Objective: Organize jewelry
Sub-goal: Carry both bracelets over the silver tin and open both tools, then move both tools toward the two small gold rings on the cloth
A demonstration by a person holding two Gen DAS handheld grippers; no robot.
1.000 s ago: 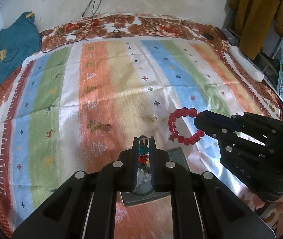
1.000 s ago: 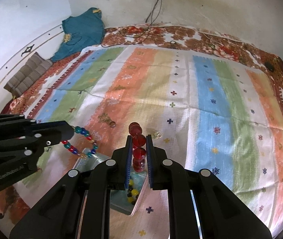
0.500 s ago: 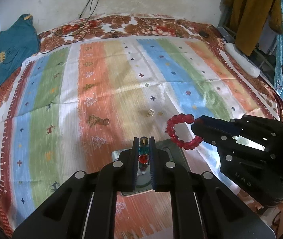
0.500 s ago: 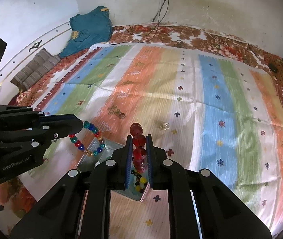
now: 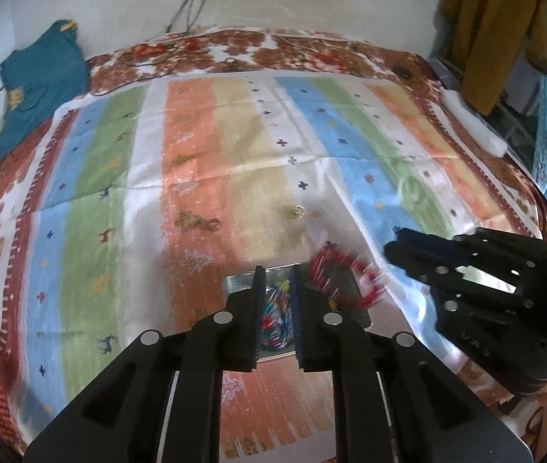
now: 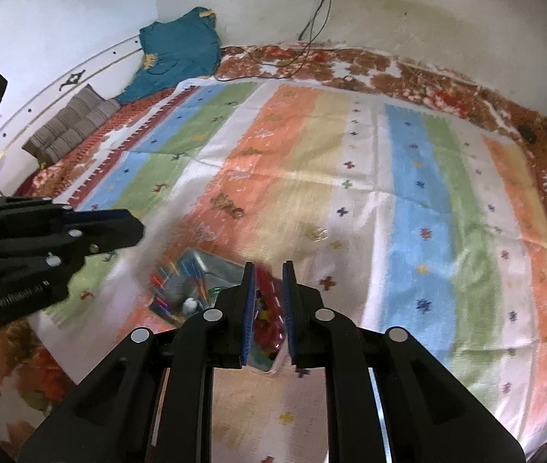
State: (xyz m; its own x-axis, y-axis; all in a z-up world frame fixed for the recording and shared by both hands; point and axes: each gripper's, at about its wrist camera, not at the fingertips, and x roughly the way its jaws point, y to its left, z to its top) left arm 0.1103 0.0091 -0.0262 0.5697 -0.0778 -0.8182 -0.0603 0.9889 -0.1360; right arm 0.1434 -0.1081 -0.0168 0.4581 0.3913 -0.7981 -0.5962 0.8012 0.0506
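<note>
Mustard garment (image 5: 493, 27) shows from the left wrist; striped cushions (image 6: 73, 127) from the right.

surface: striped cloth (image 5: 204, 177) | on it: metal tray (image 5: 234, 282), ring (image 5: 297, 212)

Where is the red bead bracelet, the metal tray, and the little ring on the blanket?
red bead bracelet (image 5: 344, 276), left wrist view, blurred bead loop.
metal tray (image 5: 236, 281), left wrist view, far rim.
little ring (image 6: 238, 214), right wrist view, its band.

Both bead bracelets (image 5: 344, 277) (image 6: 180, 281) are motion-blurred streaks over the tray (image 5: 236, 282).
</note>
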